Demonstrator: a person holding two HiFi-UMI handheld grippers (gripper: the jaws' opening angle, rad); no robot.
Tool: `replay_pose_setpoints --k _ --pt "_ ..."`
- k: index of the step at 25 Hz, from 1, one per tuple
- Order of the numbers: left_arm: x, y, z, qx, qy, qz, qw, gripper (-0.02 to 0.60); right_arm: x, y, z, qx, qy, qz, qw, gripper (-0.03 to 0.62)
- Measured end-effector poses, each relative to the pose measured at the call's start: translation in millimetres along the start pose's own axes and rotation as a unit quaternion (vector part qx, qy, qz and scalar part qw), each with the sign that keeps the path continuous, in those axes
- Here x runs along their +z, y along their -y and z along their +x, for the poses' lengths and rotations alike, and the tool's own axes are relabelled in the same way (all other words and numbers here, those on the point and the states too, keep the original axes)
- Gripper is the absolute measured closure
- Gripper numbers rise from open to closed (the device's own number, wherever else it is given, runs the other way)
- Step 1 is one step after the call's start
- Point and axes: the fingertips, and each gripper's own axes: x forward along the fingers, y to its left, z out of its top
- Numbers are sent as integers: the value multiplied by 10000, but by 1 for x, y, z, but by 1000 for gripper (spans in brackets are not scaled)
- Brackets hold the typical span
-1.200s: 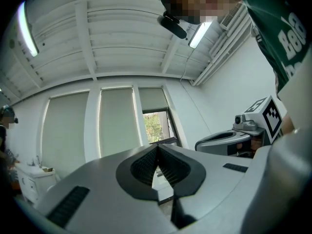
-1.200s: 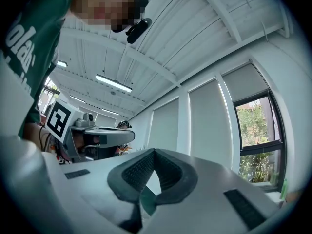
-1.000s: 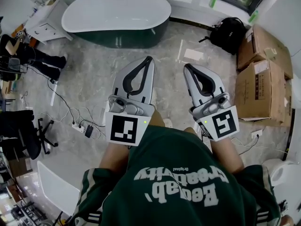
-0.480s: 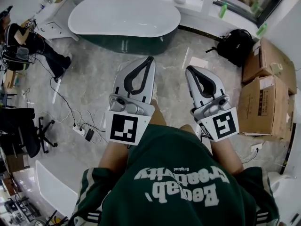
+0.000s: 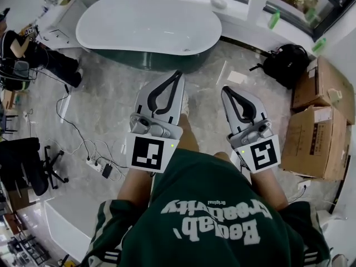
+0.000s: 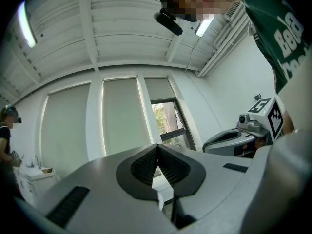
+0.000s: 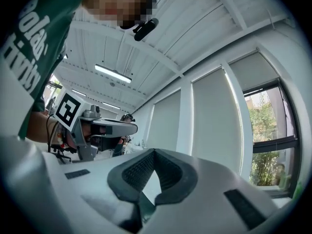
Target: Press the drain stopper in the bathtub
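Bathtub [image 5: 150, 24], white inside w/ dark green outer wall, lies across the top of the head view, well apart from both grippers. Its drain stopper can't be made out from this angle. Grey marble-look floor [image 5: 105, 99] spreads btw tub and the person. Two cardboard boxes [image 5: 314, 138] are stacked along the right side. The green shirt [image 5: 206, 216] w/ white lettering fills the bottom centre. Left gripper [image 5: 178, 75] and right gripper [image 5: 225, 90] are held side by side at waist level, apart from each other, tips pointing toward the tub but over bare floor. Each carries its marker cube [image 5: 149, 153] at the rear. In the left gripper view the jaws are pressed together, ribbed pads [image 6: 146, 165] meeting at the tip, nothing btw them. The right gripper view shows the same: jaws closed tip to tip and empty, aimed up at ceiling and blinds. Black backpack [image 5: 286, 64] sits on the floor near the window wall, right of the tub. Power strip [image 5: 94, 164] w/ trailing cables lies at left. Green bottle [image 5: 274, 18] stands on the sill.
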Motion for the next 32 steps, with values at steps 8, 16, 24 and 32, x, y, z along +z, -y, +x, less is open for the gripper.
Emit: replay_pose_setpoints --k 8,16,24,32 --pt "-59 -145 155 -395 85 -165 9990 574 -45 97 181 -313 -305 -94 9990 582" --pt "-99 -253 276 -691 87 -244 9973 574 -69 173 315 -493 -712 -153 9961 582" --pt "-134 -292 354 -987 32 -442 9941 574 -92 224 376 -678 -1014 -178 9924 582" --pt "-154 -315 406 -1276 -144 -474 9906 574 -116 257 418 -825 -1273 183 9883 582"
